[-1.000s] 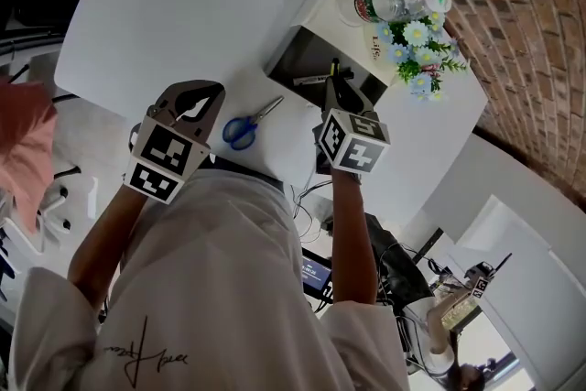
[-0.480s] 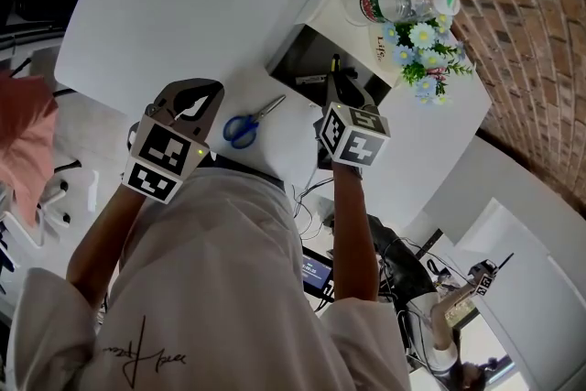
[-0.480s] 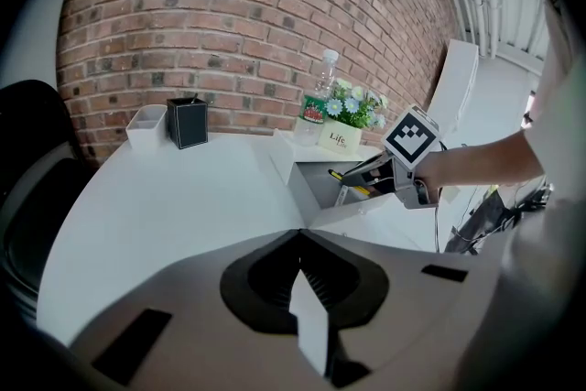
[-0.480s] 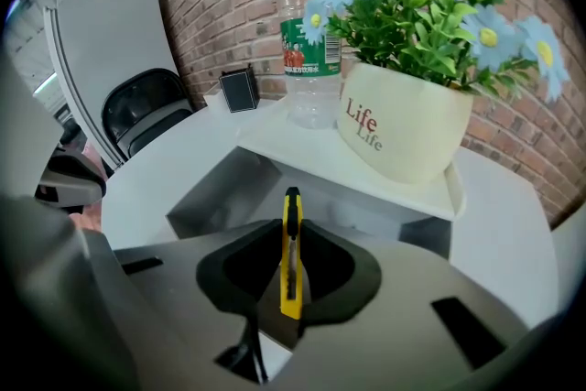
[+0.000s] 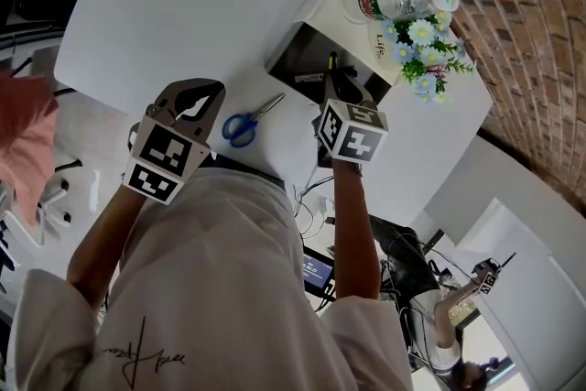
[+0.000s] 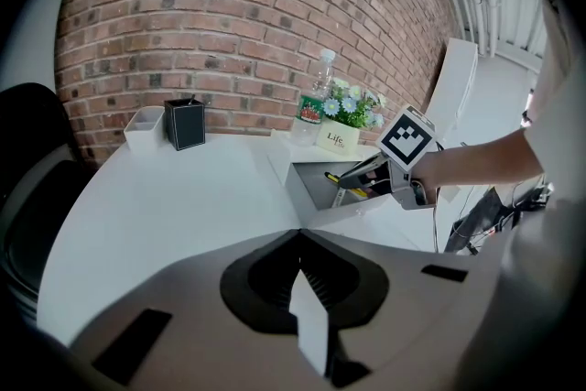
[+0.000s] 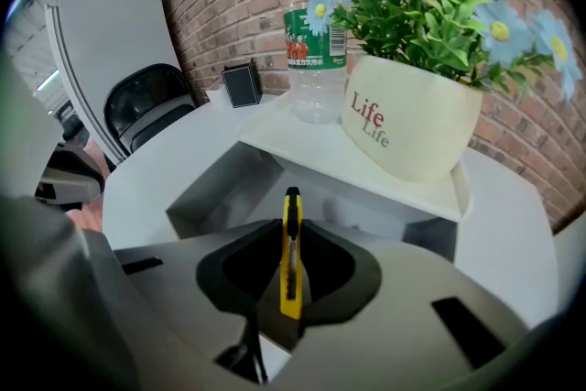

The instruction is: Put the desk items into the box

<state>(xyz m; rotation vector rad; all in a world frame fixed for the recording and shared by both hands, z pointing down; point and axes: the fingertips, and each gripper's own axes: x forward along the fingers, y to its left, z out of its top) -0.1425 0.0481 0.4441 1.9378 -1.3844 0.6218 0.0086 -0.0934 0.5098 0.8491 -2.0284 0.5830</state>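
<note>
My right gripper [image 5: 337,87] [image 7: 291,229] is shut on a yellow utility knife [image 7: 290,270] and hangs over the near edge of the open grey box [image 5: 293,55] [image 7: 215,183]. The knife's black tip points into the box. In the left gripper view that gripper [image 6: 366,174] reaches into the box [image 6: 316,188], where a yellow item [image 6: 334,180] lies. Blue-handled scissors [image 5: 245,125] lie on the white table between the two grippers. My left gripper [image 5: 211,92] [image 6: 298,233] hovers left of the scissors, its jaws together with nothing held.
A white pot of blue flowers [image 5: 417,41] [image 7: 412,119] and a water bottle [image 5: 389,0] [image 7: 314,23] stand on the box's raised white lid, right behind the opening. A black pen holder [image 6: 185,123] and a white tray [image 6: 145,127] sit by the brick wall.
The right gripper with the knife has crept slightly toward the box. The left gripper and the scissors have stayed put.
</note>
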